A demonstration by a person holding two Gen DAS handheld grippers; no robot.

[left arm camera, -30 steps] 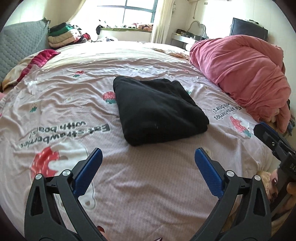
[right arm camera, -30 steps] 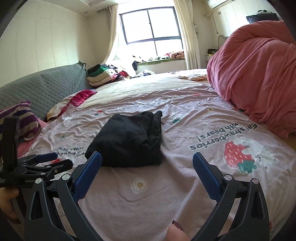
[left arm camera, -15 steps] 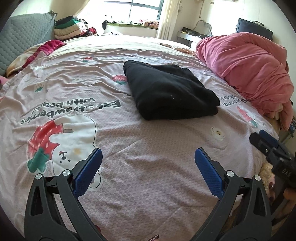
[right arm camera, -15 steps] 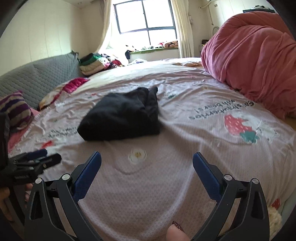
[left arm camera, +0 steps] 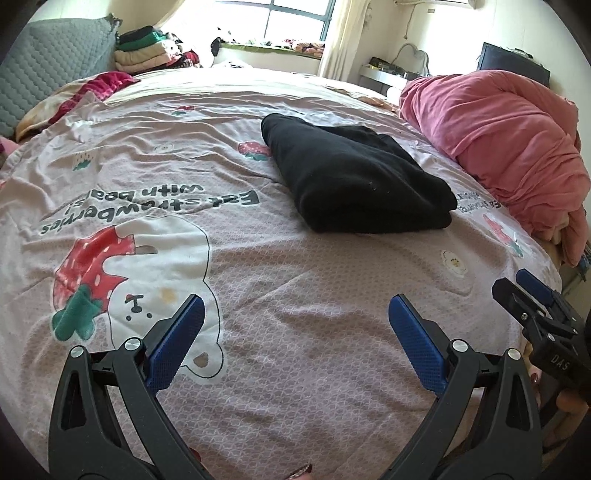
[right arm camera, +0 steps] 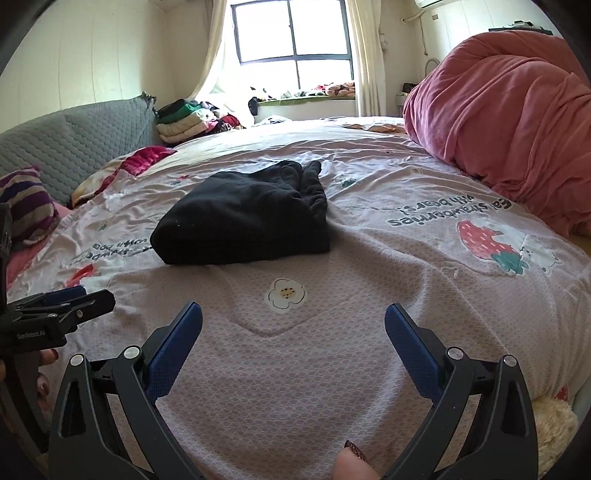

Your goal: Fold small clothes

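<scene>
Bare bedsheet (left arm camera: 303, 332) spread wide around both grippers, the pink duvet (left arm camera: 498, 140) bounding the right edge. The folded black garment (left arm camera: 354, 181) lay well ahead of the left gripper (left arm camera: 295, 328) and right gripper (right arm camera: 293, 328), whose fingers gaped wide, holding nothing

Daylight pours through a dark-framed window (right arm camera: 293, 35) hung with pale curtains (right arm camera: 364, 55) into a cream-walled bedroom. A wide bed (right arm camera: 332, 332) fills the room, spread with a pink sheet printed with strawberries and bears. A grey quilted headboard (right arm camera: 74, 144) runs along its left side, with a striped pillow (right arm camera: 26, 206) just beside it. A heaped red duvet (right arm camera: 509, 122) lies at right. Stacked clothing (right arm camera: 183, 122) sits near the cluttered windowsill (right arm camera: 306, 98).
</scene>
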